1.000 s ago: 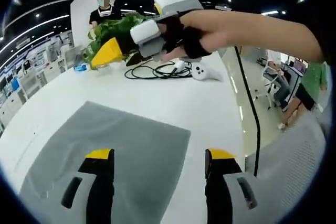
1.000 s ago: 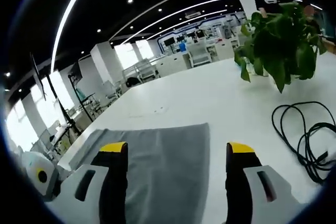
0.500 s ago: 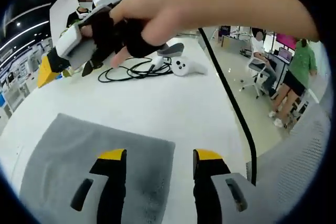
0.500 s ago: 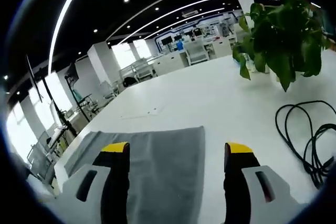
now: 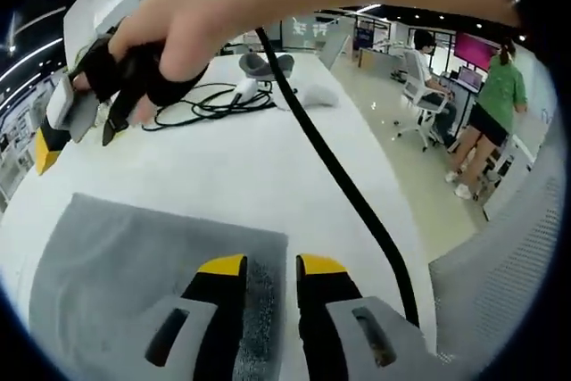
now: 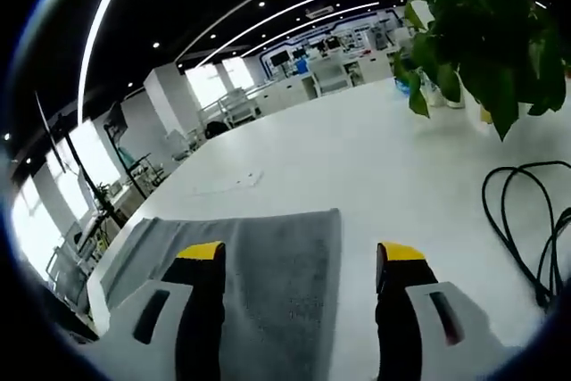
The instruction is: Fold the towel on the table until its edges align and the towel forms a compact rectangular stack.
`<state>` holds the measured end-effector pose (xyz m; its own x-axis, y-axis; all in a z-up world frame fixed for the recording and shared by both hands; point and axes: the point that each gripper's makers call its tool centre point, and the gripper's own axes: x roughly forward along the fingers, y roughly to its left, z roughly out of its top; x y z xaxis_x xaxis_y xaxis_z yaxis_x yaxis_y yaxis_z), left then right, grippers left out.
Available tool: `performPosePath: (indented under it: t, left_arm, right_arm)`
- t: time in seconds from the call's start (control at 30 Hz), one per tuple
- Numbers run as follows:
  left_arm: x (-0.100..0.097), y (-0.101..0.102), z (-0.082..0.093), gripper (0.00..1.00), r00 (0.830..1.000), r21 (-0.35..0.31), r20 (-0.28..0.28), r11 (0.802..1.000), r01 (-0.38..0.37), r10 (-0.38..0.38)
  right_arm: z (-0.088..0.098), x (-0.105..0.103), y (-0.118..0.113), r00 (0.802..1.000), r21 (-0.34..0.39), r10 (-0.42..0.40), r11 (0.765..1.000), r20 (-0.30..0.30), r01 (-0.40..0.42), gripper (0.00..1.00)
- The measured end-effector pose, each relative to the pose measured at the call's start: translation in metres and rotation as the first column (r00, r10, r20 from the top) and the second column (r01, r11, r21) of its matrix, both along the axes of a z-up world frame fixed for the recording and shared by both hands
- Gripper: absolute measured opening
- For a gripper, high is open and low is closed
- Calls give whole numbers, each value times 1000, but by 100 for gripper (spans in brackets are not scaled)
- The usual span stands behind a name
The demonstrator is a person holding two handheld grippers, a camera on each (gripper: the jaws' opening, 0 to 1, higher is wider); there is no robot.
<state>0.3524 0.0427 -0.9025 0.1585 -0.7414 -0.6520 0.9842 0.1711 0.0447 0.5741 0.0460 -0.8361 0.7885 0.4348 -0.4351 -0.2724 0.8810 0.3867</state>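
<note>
towel (image 5: 134,256) lies flat on the table (image 5: 268,176), nothing folded yet. left gripper (image 5: 270,267) jaws pinch its edge, right gripper (image 6: 302,254) jaws wide open above it.

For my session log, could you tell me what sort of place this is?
Probably a large open-plan office or showroom: a long white table with a potted plant, rows of white desks under ceiling strip lights, and people at workstations.

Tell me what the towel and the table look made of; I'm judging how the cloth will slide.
The towel looks like soft grey woven or terry cloth: matte, with a fuzzy nap between the left gripper's jaws. The table looks like smooth white laminate or painted board with a faint sheen, though that is uncertain.
</note>
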Motion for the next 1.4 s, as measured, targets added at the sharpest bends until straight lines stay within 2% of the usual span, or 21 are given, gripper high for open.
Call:
performPosePath:
  t: [0.1, 0.23, 0.33, 0.47, 0.53, 0.67, 0.8, 0.93, 1.03, 1.1, 1.23, 1.3, 1.33, 1.4]
  left_arm:
    - [1, -3, 2, 19, 1000, -14, 8, 1000, 9, -9]
    - [1, -4, -2, 16, 1000, -8, 0, 1000, 15, -15]
    - [3, -4, -4, 16, 1000, -14, -3, 1000, 9, -9]
    - [-4, -7, -12, 16, 999, 1, -10, 999, 52, -52]
    - [-5, -6, -13, 16, 997, 5, 13, 998, 70, -70]
    - [-4, -8, -13, 15, 997, -5, 14, 997, 71, -71]
    - [-3, -10, -13, 13, 997, -15, 9, 997, 79, -78]
    - [1, -9, -13, 9, 996, -14, -11, 996, 87, -87]
    - [1, -8, -13, 4, 997, -6, -5, 997, 79, -79]
    - [0, -9, -13, 3, 997, -1, -3, 997, 77, -77]
    - [0, -8, -13, 3, 997, 1, 0, 997, 77, -77]
    - [0, -8, -13, 2, 997, -2, 3, 997, 78, -78]
    - [0, -8, -13, 2, 997, -3, 4, 997, 78, -78]
    - [0, -9, -12, 2, 997, 1, 9, 997, 76, -76]
  right_arm:
    - [1, 10, 3, 1000, 23, -10, 1000, 3, 10, 65]
    - [-3, 17, 9, 1000, 11, -4, 1000, 4, 4, 65]
    - [-11, 21, 23, 998, -2, 61, 998, -9, -61, 63]
    - [-18, 28, 26, 998, -5, 63, 998, -14, -63, 63]
    - [-22, 31, 27, 997, -24, 75, 997, -18, -76, 62]
    - [-35, 34, 28, 992, -101, 126, 987, -20, -127, 60]
    - [-41, 38, 27, 992, -107, 122, 987, -22, -124, 60]
    - [-47, 46, 27, 991, -147, 132, 980, -16, -133, 57]
    - [-52, 52, 26, 991, -180, 137, 974, -10, -136, 52]
    - [-58, 54, 23, 989, -239, 149, 960, -4, -146, 47]
    - [-69, 54, 18, 991, -236, 128, 963, -37, -133, 45]
    - [-72, 53, 13, 993, -236, 111, 965, -36, -117, 40]
    - [-70, 57, 11, 993, -249, 114, 962, -16, -115, 37]
    - [-72, 54, 8, 994, -262, 107, 959, -26, -110, 29]
